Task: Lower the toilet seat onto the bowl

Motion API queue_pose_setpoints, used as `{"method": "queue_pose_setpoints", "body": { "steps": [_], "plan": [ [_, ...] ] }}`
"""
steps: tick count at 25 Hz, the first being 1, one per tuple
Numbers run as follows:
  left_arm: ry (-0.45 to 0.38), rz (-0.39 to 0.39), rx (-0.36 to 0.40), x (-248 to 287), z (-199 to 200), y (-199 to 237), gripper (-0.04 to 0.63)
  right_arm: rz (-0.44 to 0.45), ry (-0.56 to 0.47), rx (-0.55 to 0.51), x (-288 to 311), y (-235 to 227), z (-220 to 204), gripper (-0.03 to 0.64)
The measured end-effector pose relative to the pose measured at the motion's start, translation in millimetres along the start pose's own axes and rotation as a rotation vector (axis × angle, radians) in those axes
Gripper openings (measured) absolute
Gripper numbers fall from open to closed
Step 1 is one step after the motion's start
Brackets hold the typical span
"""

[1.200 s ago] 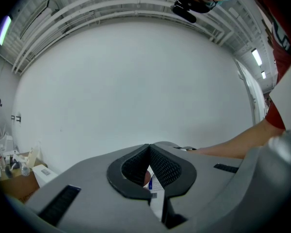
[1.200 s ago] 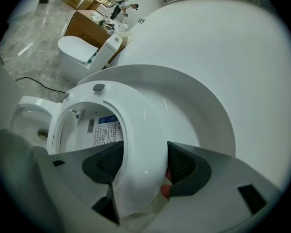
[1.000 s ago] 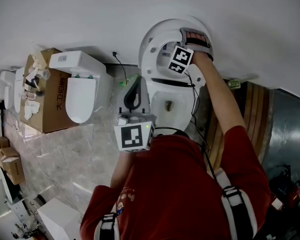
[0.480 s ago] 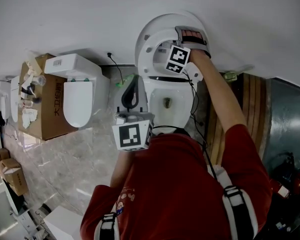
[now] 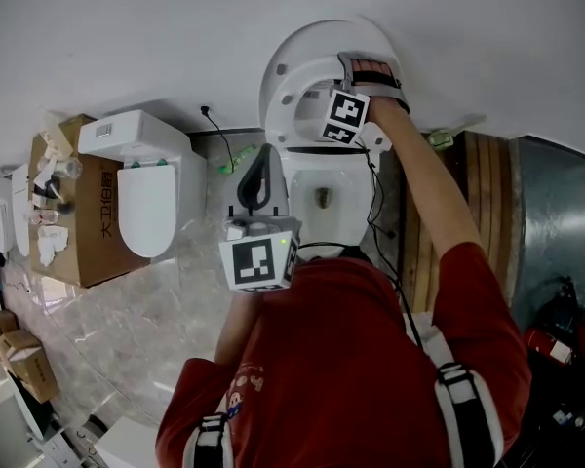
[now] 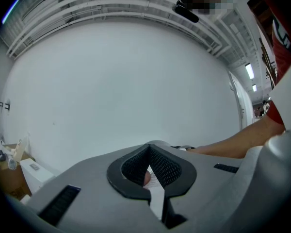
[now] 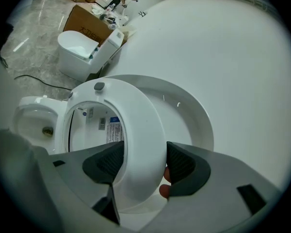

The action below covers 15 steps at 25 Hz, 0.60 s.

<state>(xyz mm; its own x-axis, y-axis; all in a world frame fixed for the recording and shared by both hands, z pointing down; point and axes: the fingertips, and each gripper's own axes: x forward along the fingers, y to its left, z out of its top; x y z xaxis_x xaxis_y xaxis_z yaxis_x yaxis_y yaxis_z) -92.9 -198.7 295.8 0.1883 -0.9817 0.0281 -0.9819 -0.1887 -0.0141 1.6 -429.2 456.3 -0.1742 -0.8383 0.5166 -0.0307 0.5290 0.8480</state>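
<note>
My right gripper [image 7: 140, 165] clamps the rim of the raised toilet seat [image 7: 138, 125], upright just before the lid [image 7: 191, 118] and above the bowl [image 7: 36, 115], my left gripper [image 6: 149, 165] closed on nothing; I fear the smooth rim slipping free and slamming down.

The cardboard box [image 5: 96, 213] at 9 o'clock in the head view bears a column of dark Chinese characters, too small to read surely. Through the opening of the toilet seat [image 7: 140, 144], a blue-headed label [image 7: 115, 129] carries fine print, illegible. A marker cube [image 5: 260, 264] at centre shows only a black-and-white square code.
</note>
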Motion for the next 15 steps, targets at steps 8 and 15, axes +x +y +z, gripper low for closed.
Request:
{"method": "queue_pose_setpoints", "body": {
  "steps": [8, 15],
  "plan": [
    [-0.001, -0.052, -0.011, -12, -4, 4, 0.012, 0.002, 0.02, -0.002, -24, 11, 3, 0.261],
    [-0.01, -0.104, -0.018, -25, -5, 2, 0.012, -0.023, 0.028, 0.01, -47, 24, 8, 0.259]
  ]
}}
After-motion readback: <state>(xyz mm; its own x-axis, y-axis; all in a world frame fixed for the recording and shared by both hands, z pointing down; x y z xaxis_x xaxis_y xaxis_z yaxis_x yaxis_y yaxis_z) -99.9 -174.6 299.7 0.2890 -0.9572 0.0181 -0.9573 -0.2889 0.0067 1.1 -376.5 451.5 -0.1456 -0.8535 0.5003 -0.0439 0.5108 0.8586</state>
